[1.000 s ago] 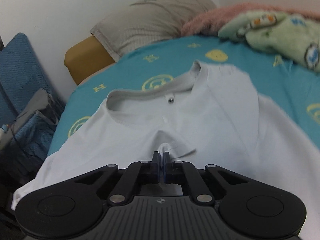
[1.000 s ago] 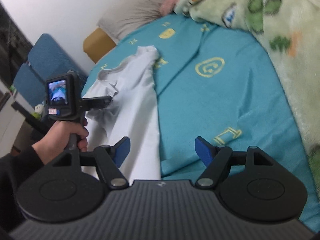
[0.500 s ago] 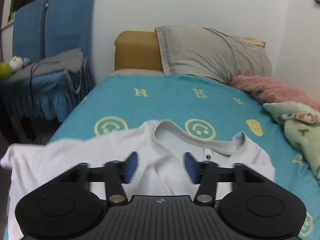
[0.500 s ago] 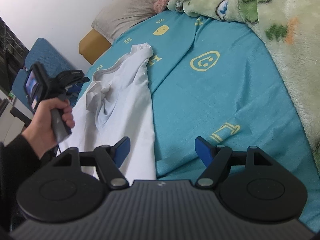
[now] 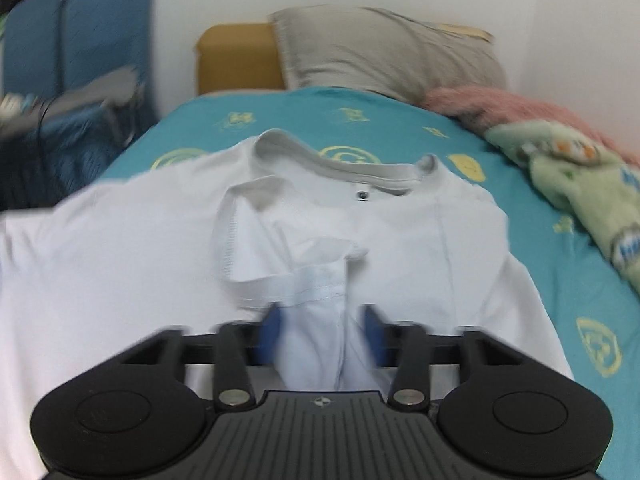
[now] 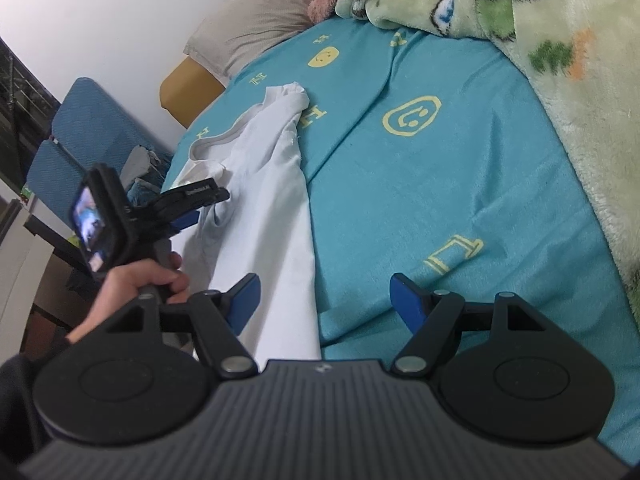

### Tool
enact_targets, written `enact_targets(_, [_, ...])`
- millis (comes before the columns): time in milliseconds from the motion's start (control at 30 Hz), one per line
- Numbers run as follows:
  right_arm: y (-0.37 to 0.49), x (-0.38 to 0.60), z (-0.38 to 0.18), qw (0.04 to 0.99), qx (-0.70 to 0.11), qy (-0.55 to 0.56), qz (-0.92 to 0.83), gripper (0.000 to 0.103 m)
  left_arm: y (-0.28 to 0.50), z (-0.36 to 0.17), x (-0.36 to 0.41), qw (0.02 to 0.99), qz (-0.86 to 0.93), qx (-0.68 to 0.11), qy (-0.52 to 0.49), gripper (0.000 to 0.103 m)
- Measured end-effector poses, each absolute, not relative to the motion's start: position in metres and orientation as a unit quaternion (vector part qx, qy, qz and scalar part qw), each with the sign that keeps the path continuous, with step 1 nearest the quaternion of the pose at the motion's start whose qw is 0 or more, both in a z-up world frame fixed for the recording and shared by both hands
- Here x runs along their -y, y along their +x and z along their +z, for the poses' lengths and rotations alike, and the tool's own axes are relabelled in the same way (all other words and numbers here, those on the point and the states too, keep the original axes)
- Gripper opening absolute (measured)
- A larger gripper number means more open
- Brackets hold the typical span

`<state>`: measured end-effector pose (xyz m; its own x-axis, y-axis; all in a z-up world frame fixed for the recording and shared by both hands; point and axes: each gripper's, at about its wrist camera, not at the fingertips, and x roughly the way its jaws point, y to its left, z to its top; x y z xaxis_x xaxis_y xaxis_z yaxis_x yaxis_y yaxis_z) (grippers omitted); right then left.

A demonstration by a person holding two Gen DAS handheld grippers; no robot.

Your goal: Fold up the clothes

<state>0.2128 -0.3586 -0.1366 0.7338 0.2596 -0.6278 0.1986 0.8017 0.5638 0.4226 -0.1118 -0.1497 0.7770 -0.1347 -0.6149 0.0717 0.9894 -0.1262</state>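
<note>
My left gripper (image 5: pixel 322 330): jaws closing around bunched white shirt (image 5: pixel 120 260) fabric | right gripper (image 6: pixel 322 298): spread, empty | sheet (image 6: pixel 440 184): yellow "H" letters

We see the right gripper (image 6: pixel 323 300) with jaws wide apart over the bed (image 6: pixel 440 184), a white shirt (image 6: pixel 264 216) beside the left jaw.
</note>
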Motion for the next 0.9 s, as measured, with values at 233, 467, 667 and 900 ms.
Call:
enact_targets(233, [0.215,0.358,-0.139,0.876,-0.367,0.313,0.024,0.073,0.422,-0.139,0.075,0.959,-0.012,-0.27,-0.083,0.004])
enact_targets(467, [0.216,0.35,-0.138,0.882,-0.364,0.298,0.03,0.073,0.411,-0.144,0.066,0.938,0.027,-0.344,-0.023,0.047])
enact_targets(667, [0.208,0.337,-0.123,0.904,-0.332,0.265,0.053,0.073,0.329,-0.084,0.068,0.947,-0.033,-0.32,0.004,0.066])
enact_targets(900, [0.188,0.318,-0.1,0.928,-0.293,0.217,0.081,0.073,0.205,-0.026,0.064,0.954,-0.066,-0.293,0.011,0.091])
